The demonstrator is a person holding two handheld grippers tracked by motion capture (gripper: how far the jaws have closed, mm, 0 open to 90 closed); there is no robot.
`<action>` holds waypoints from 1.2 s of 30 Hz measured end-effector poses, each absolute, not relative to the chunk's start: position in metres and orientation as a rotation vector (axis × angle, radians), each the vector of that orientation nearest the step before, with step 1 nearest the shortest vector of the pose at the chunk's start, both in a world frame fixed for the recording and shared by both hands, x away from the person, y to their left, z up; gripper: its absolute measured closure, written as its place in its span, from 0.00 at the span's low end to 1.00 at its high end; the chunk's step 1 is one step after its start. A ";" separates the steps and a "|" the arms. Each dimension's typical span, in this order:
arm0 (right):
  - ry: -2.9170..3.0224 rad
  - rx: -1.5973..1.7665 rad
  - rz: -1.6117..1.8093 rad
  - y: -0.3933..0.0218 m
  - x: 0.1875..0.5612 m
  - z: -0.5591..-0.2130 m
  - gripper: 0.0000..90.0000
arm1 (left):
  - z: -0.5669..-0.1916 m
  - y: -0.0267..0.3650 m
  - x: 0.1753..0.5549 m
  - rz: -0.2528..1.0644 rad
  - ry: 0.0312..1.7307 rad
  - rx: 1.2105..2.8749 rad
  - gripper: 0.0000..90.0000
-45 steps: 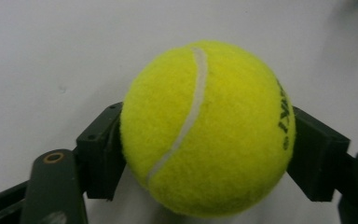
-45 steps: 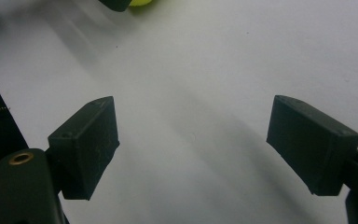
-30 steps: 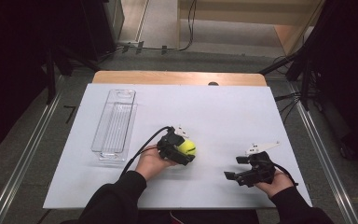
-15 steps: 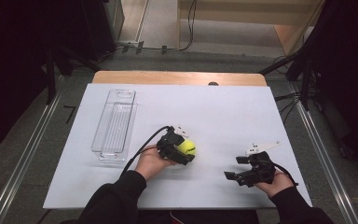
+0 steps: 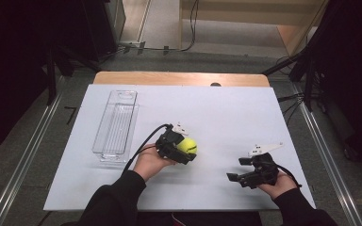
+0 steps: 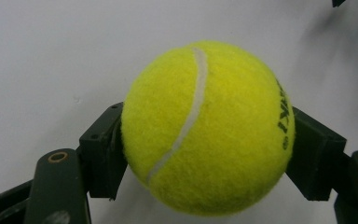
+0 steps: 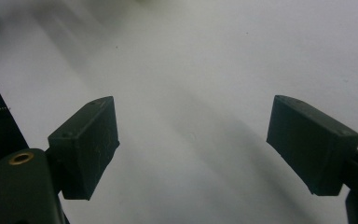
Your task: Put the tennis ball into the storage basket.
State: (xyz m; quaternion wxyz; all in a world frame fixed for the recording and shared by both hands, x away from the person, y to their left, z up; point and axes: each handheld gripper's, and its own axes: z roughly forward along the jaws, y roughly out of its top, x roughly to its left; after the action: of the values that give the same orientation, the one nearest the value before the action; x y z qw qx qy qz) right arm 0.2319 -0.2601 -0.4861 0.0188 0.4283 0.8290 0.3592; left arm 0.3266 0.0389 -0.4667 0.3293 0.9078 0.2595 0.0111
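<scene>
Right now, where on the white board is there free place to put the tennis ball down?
Widest bare patch: the far right of the white board, beyond both hands. Also bare: between the left hand-held gripper, which grips the tennis ball, and the open right hand-held gripper. Tightest: between the clear tray and the left hand.

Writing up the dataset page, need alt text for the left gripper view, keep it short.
A yellow-green tennis ball is clamped between the two black jaws of the left tongs, one pad pressed against each side, over a plain white table. A curved white seam runs down the ball's front, and dark printed lettering shows at its right edge.
</scene>
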 end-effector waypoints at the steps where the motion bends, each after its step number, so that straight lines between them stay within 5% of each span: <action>1: 2.574 1.329 1.115 -0.260 0.232 -0.486 0.16 | -0.467 0.039 0.327 0.029 0.679 2.375 0.29; 36: 2.576 1.331 1.116 -0.259 0.233 -0.486 0.16 | -0.440 0.056 0.322 0.037 0.684 2.337 0.29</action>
State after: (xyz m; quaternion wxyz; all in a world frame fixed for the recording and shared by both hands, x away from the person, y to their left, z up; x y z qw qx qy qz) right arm 0.2325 -0.2589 -0.4859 0.0174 0.4284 0.8290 0.3591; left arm 0.3221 0.0556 -0.4403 0.3456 0.9005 0.2636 0.0143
